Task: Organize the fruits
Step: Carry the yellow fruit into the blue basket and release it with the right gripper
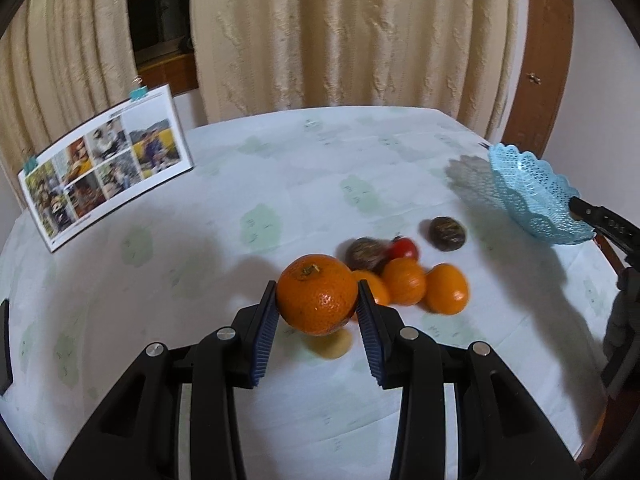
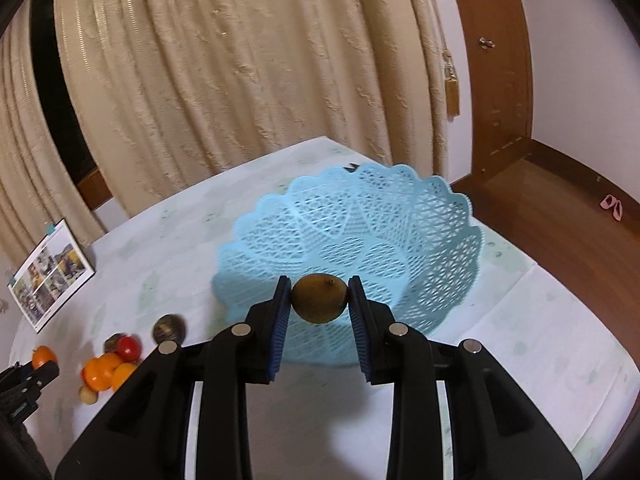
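Note:
My left gripper is shut on a large orange and holds it above the table. Behind it lie smaller oranges, a red tomato, two dark brown fruits and a pale yellow fruit under the orange. My right gripper is shut on a brown kiwi, held above the near rim of the light blue lattice basket. The basket also shows in the left wrist view, at the right. The fruit pile shows in the right wrist view, at the lower left.
A photo calendar stands at the table's far left. Cream curtains hang behind the table. A brown wooden door frame and floor lie to the right. The table has a white cloth with pale green patches.

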